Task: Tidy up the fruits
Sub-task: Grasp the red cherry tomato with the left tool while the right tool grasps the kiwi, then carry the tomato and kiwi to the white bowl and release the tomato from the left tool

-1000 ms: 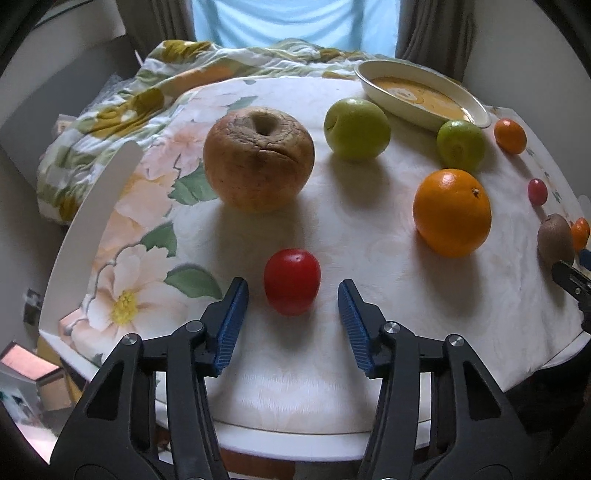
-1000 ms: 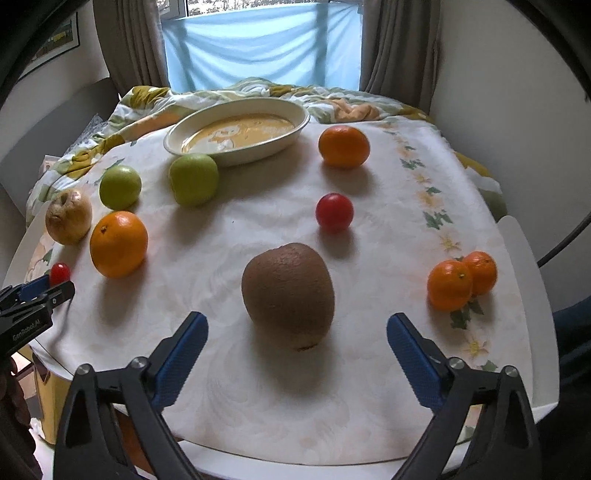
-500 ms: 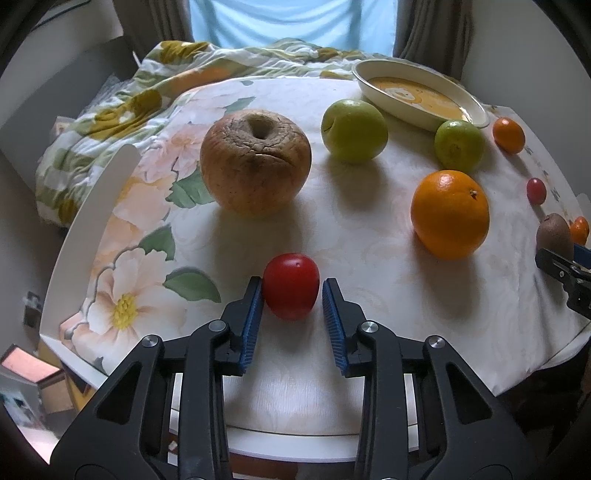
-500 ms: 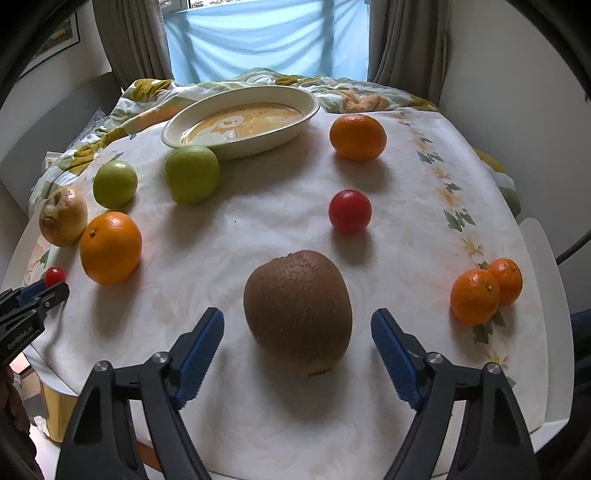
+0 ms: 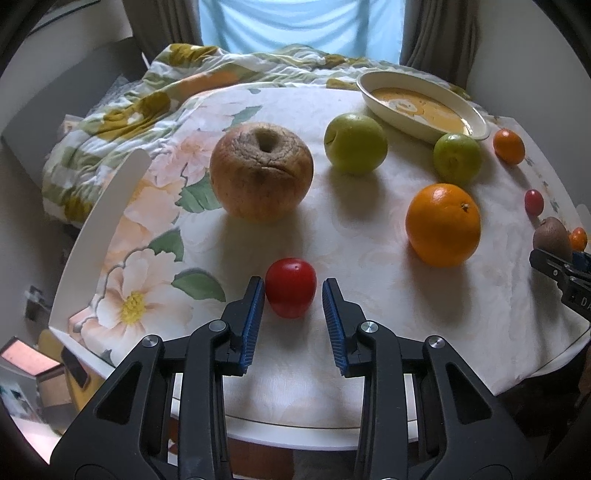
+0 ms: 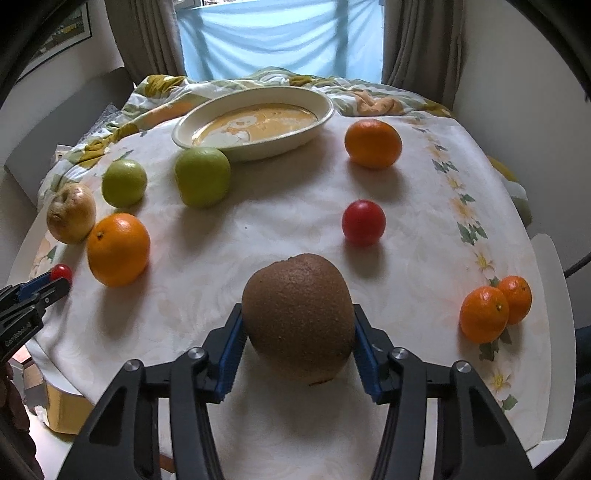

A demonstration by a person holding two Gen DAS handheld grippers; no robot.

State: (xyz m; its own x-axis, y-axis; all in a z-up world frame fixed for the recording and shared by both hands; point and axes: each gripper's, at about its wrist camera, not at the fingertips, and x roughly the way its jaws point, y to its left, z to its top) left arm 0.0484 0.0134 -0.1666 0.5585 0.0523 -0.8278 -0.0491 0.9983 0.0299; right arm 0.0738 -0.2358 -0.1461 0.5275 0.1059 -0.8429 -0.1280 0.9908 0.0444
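The left tool (image 5: 293, 295) is pinching the small red tomato (image 5: 291, 287) on the worktop (image 5: 369, 376), well in front of the oval dish (image 5: 423, 107). The right tool (image 6: 298, 334) is closing its jaws onto the kiwi (image 6: 298, 323), also on the worktop in front of that dish. Both fruits are round and soft: 1 hard squeeze is likely bruising them, and an off-centre hold is risking a roll off the worktop edge.

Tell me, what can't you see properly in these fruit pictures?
- Kiwi underside, right wrist view: hidden by its own bulk.
- Rear mandarin, right wrist view: partly behind the front mandarin.
- Wall picture, right wrist view: cut off by the image edge.
- Floor clutter, left wrist view: too blurred to name, at the lower left corner.
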